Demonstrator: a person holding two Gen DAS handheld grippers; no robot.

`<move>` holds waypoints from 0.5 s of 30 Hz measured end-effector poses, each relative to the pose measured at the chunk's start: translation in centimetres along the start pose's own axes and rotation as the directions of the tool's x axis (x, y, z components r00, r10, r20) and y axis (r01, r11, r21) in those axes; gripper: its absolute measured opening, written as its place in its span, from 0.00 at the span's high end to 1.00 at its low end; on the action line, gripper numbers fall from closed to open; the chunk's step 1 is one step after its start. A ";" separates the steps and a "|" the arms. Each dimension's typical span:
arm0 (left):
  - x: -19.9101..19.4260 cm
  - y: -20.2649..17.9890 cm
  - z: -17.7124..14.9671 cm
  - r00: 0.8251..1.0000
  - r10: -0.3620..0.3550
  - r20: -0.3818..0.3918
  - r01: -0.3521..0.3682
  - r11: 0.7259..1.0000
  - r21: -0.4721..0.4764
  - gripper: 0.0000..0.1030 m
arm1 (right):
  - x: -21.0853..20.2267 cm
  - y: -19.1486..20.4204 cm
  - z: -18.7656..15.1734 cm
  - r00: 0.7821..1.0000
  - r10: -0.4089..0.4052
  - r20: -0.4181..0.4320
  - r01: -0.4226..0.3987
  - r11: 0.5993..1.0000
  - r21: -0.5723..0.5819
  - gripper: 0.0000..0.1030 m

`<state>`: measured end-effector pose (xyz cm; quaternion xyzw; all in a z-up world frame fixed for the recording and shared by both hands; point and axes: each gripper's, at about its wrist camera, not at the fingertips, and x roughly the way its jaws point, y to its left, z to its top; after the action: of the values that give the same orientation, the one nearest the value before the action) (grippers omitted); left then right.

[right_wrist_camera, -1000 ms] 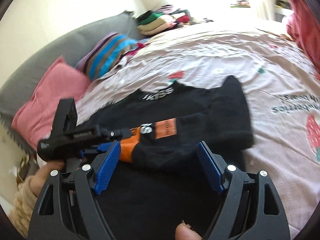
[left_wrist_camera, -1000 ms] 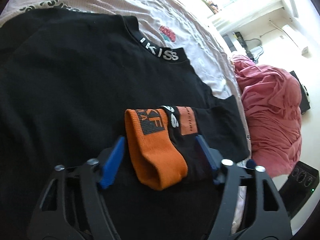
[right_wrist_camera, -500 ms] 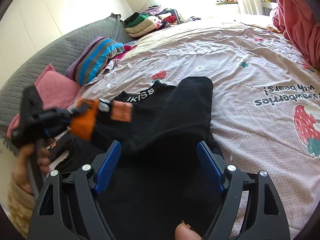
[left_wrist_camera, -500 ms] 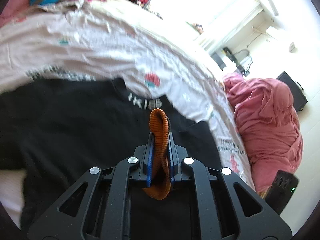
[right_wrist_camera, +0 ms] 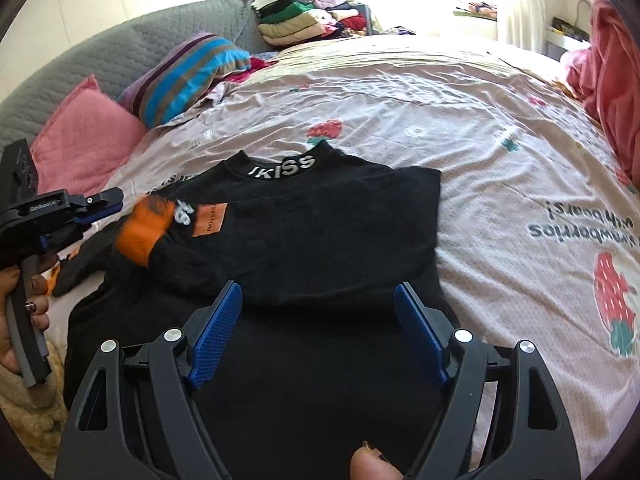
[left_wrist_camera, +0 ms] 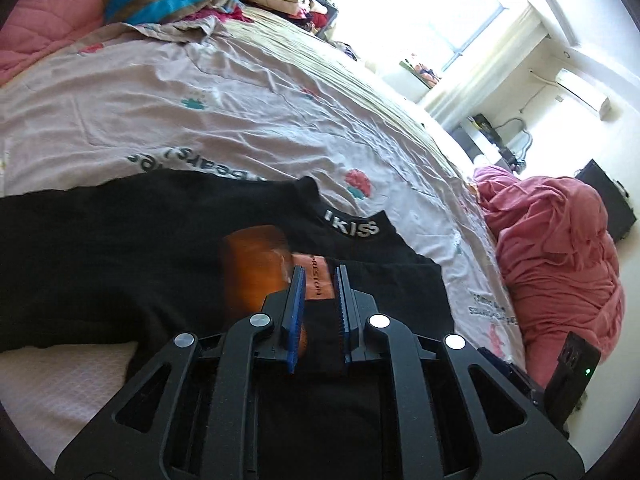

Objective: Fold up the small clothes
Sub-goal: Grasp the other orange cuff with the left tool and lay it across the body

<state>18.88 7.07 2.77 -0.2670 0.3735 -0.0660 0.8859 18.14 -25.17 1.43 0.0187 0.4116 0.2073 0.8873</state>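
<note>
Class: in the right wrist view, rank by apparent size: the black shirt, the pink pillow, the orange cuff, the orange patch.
1. black shirt
2. pink pillow, though it lies farther off
3. orange cuff
4. orange patch

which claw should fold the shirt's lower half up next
Right, likely: right claw is open over the lower body of the black shirt; left claw sits off beside the orange cuff.

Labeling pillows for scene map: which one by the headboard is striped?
The striped pillow, banded blue, brown and purple, lies nearer the folded clothes stack. The pink pillow beside it is plain quilted.
</note>
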 end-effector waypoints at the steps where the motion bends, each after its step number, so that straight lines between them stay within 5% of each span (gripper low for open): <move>1: -0.3 0.1 -0.1 1.000 0.017 0.007 -0.017 1.000 0.010 0.88 | 0.3 0.3 0.1 1.000 -0.008 -0.003 0.008 1.000 -0.010 0.25; 7: 1.3 0.0 -0.7 0.997 0.062 -0.055 -0.059 0.997 0.049 0.67 | 2.4 1.5 0.7 0.999 -0.044 -0.016 0.043 0.997 -0.062 0.25; 11: 4.4 0.4 -2.6 0.975 0.154 -0.162 -0.136 0.984 0.115 0.50 | 4.3 1.0 0.6 0.994 -0.088 -0.061 0.085 0.995 -0.049 0.25; 15: 5.2 1.3 -4.2 0.965 0.199 -0.169 -0.175 0.974 0.147 0.49 | 6.3 -0.5 -0.2 0.983 -0.125 -0.133 0.125 0.992 -0.009 0.25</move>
<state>19.54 4.75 -3.66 -0.1649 0.4714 -0.0305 0.8658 21.75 -23.22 -3.36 -0.0213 0.4701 0.1523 0.8691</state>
